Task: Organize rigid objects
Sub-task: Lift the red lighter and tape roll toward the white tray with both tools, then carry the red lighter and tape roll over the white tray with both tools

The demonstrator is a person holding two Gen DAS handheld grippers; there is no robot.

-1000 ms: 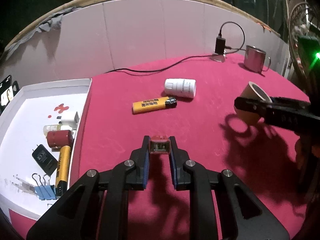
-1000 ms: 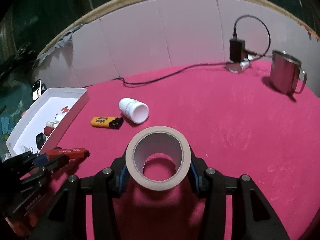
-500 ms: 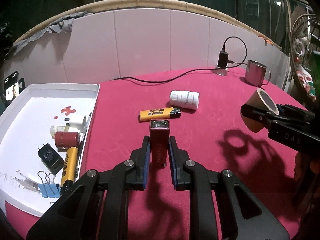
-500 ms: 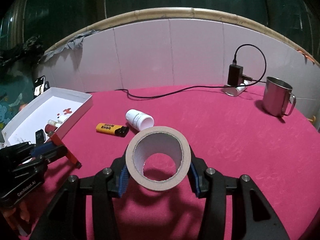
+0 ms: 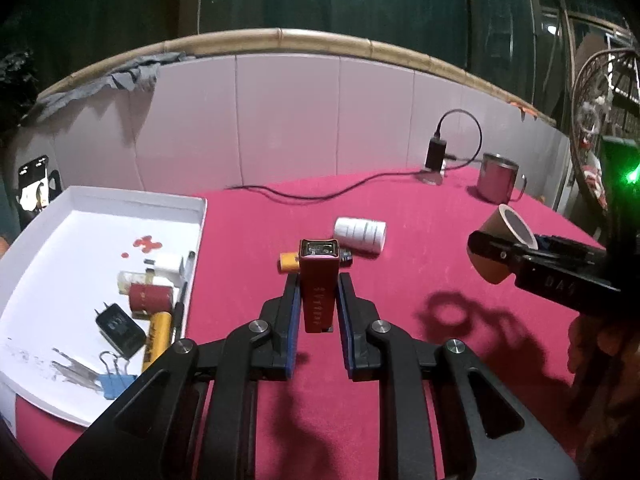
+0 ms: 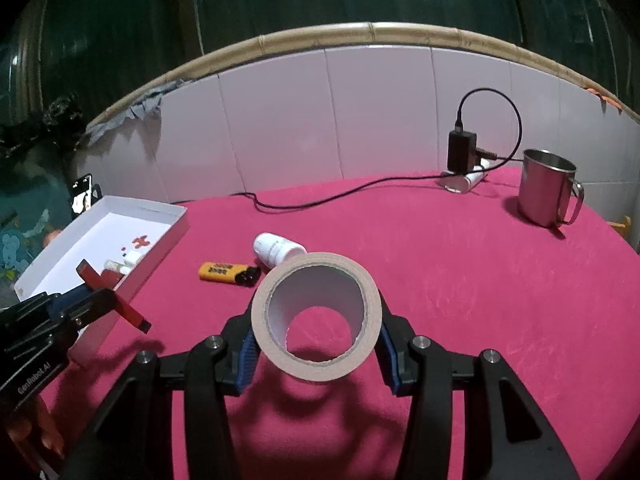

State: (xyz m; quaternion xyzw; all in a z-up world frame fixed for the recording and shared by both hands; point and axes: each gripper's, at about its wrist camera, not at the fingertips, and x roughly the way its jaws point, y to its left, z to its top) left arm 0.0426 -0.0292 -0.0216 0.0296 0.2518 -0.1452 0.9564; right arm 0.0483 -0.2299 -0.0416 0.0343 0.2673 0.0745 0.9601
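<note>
Two hand-held grippers hang above a round table draped in magenta cloth (image 6: 460, 264), each already loaded. Nearest the lens, the left gripper (image 5: 319, 284) clamps narrowly on a slim red lighter (image 5: 318, 280), held nearly upright and clear of the cloth; the right gripper (image 6: 316, 320), its jaws at middling width, pinches a roll of beige tape (image 6: 316, 316) by its flat sides, hole facing the camera.

The step in hand appears to be carrying both items to the white tray (image 5: 132, 200) at the table's left edge. Done well, the lighter would travel left above the tray's raised wall before lowering onto bare white floor, with the tape following into the open far half so the two tools do not cross.

The tray already holds a blue binder clip (image 5: 116, 384) and a black plug adapter (image 5: 120, 330) at its near end, then a yellow cylinder (image 5: 158, 338), a red can (image 5: 151, 297) and a small white item (image 5: 168, 270) along its right wall.

Still loose mid-table are a yellow lighter (image 6: 228, 273) and, just beyond it, a white pill bottle (image 6: 276, 249) on its side. At the far right stands a steel mug (image 6: 546, 192), contents not visible, near a black charger (image 6: 462, 152).
</note>
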